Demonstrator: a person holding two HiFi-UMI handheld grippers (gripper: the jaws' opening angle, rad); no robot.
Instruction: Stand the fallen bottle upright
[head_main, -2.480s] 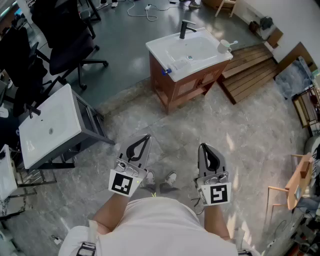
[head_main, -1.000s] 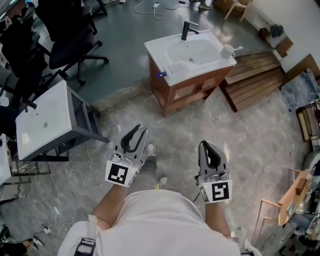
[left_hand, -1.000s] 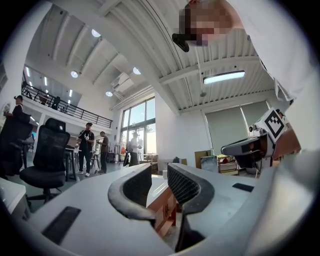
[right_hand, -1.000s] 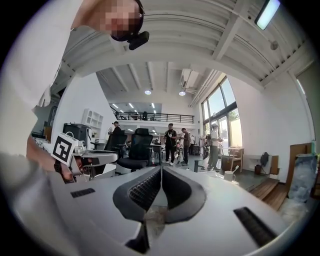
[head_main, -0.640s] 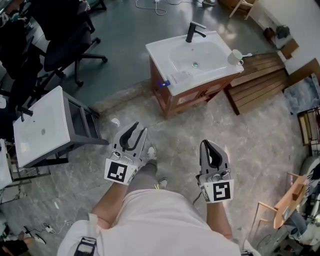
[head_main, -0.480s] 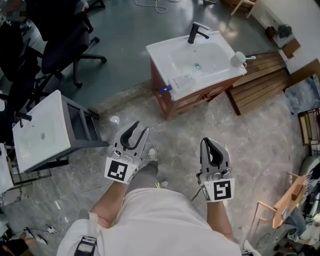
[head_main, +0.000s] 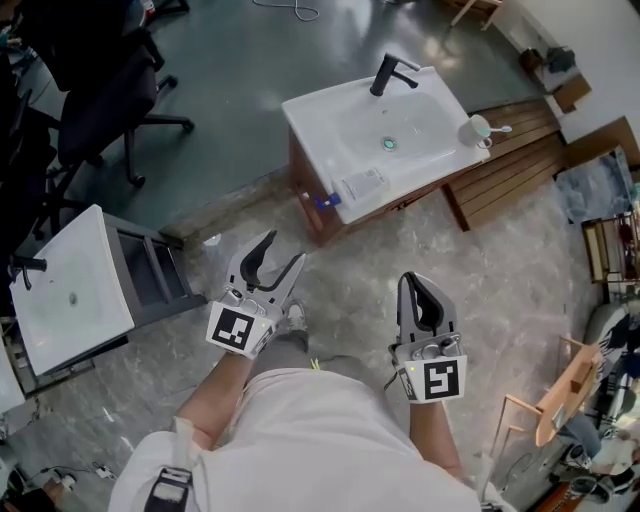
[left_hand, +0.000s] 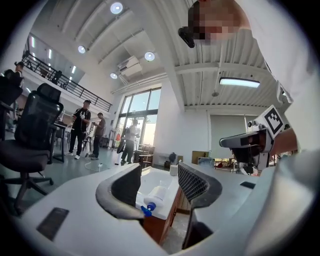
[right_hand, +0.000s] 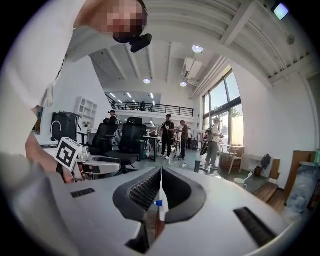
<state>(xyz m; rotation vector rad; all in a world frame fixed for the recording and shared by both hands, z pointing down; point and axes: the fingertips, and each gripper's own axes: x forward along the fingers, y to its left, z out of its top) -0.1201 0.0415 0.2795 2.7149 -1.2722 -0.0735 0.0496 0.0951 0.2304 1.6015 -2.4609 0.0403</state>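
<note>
A washbasin cabinet (head_main: 312, 118) is located on the floor ahead of the person. A faucet (head_main: 392, 72) is mounted at its far edge, and a cup (head_main: 474, 130) is set on its right corner. A bottle (head_main: 358, 186) is found lying on its side on the near rim, cap toward the left corner. Wooden boards (head_main: 510, 165) are laid on the floor to the cabinet's right. A second washbasin (head_main: 60, 290) on a stand is placed to the left, with an office chair (head_main: 95, 95) behind it. The left gripper (head_main: 287, 246) and right gripper (head_main: 410, 278) are held side by side, well apart from the cabinet.
</note>
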